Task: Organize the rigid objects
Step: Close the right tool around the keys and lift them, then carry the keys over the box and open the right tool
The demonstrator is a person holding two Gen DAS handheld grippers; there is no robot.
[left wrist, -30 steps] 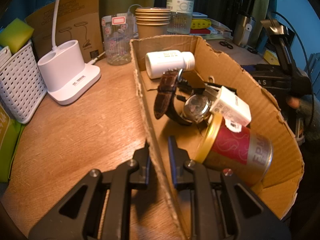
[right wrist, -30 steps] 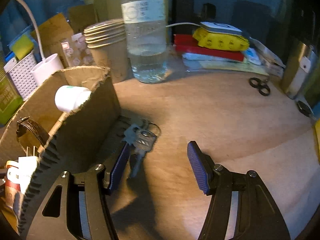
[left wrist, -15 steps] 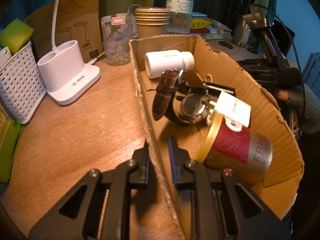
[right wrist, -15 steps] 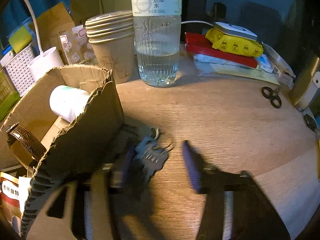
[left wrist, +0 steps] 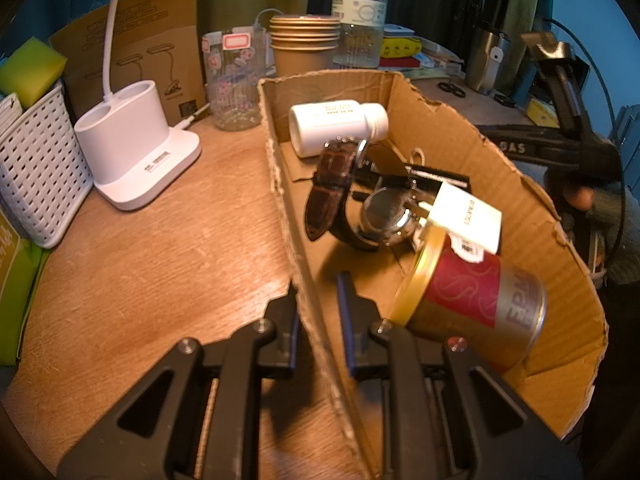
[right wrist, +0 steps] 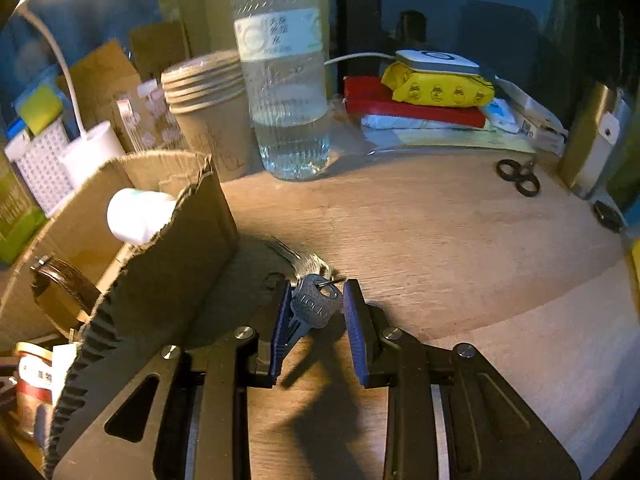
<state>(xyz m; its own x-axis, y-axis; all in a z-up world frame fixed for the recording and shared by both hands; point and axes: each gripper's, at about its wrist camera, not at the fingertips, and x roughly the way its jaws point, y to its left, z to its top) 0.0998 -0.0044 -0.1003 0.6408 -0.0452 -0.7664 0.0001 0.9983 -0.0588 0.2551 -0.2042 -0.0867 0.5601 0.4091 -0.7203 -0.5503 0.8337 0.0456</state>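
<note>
A cardboard box (left wrist: 496, 176) holds a white pill bottle (left wrist: 336, 126), a brown-strapped watch (left wrist: 360, 208), a white plug adapter (left wrist: 466, 216) and a red and gold can (left wrist: 476, 300). My left gripper (left wrist: 318, 308) is shut on the box's left wall (left wrist: 288, 216). In the right wrist view the box (right wrist: 160, 264) is at the left. My right gripper (right wrist: 316, 312) is closing around a silver key bunch (right wrist: 314, 306) on the table just right of the box; the key touches the left pad, with a gap to the right pad.
A white lamp base (left wrist: 132, 144), a white basket (left wrist: 36, 176), a glass jar (left wrist: 234, 80), stacked paper cups (right wrist: 208, 108) and a water bottle (right wrist: 288, 72) stand behind the box. Books (right wrist: 416, 100), scissors (right wrist: 518, 176) and a steel tumbler (left wrist: 486, 60) are at the back right.
My right gripper has moved forward to the keys and its jaws have narrowed around them. My left gripper has kept its hold on the box wall.
</note>
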